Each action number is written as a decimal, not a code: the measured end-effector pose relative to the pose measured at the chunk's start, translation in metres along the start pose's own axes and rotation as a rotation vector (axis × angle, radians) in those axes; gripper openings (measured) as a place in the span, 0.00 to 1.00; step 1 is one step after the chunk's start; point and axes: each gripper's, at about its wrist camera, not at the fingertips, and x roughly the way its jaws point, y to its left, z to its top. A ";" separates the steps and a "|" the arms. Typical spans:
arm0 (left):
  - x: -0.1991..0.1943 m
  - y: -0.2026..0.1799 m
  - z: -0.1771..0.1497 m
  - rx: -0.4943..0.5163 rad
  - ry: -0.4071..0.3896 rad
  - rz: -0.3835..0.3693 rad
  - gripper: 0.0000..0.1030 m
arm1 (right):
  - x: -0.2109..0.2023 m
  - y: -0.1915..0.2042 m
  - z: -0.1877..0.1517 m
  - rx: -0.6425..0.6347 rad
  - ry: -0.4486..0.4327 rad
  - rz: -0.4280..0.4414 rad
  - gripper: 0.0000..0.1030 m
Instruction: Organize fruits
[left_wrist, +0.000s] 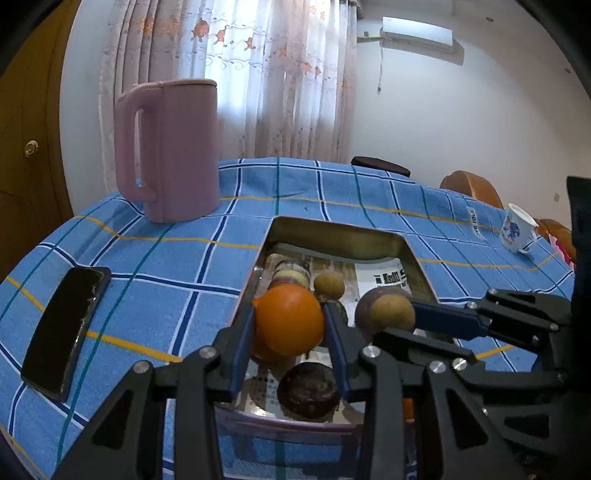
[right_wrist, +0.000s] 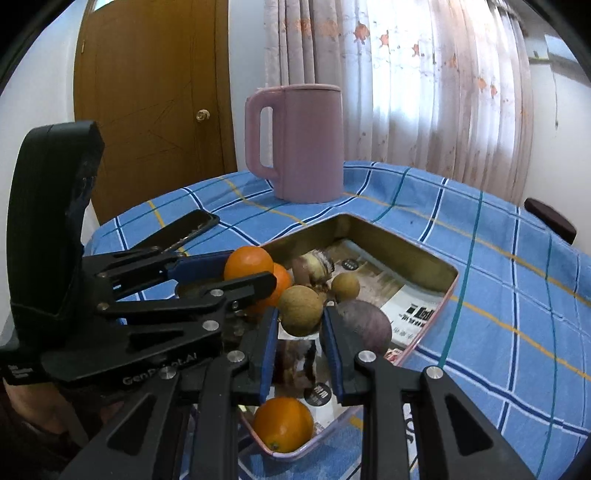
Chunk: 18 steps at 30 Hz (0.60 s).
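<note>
A metal tray (left_wrist: 340, 232) (right_wrist: 406, 251) on the blue checked cloth holds several fruits. My left gripper (left_wrist: 290, 325) is shut on an orange (left_wrist: 290, 319) just above the tray's near part; it also shows in the right wrist view (right_wrist: 249, 263). My right gripper (right_wrist: 300, 317) is shut on a tan longan (right_wrist: 301, 310) (left_wrist: 393, 314) above the tray. In the tray lie a purple round fruit (right_wrist: 365, 325), a small longan (right_wrist: 345, 286) (left_wrist: 329, 284), a dark fruit (left_wrist: 309, 391), a second orange (right_wrist: 283, 424) and a pale purple-banded fruit (left_wrist: 291, 275).
A pink jug (left_wrist: 170, 147) (right_wrist: 303, 144) stands behind the tray. A black phone (left_wrist: 66, 330) (right_wrist: 184, 229) lies at the left. A white mug (left_wrist: 517, 229) stands at the far right. The table's far edge meets a curtain and chairs.
</note>
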 end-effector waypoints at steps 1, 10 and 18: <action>-0.002 0.000 0.000 0.000 -0.002 -0.001 0.42 | -0.001 -0.001 -0.001 0.008 -0.005 -0.002 0.29; -0.027 0.000 0.005 -0.012 -0.071 0.016 0.75 | -0.027 -0.010 -0.002 0.058 -0.067 -0.038 0.59; -0.041 -0.012 0.008 0.006 -0.106 0.006 0.87 | -0.056 -0.015 -0.004 0.052 -0.098 -0.159 0.62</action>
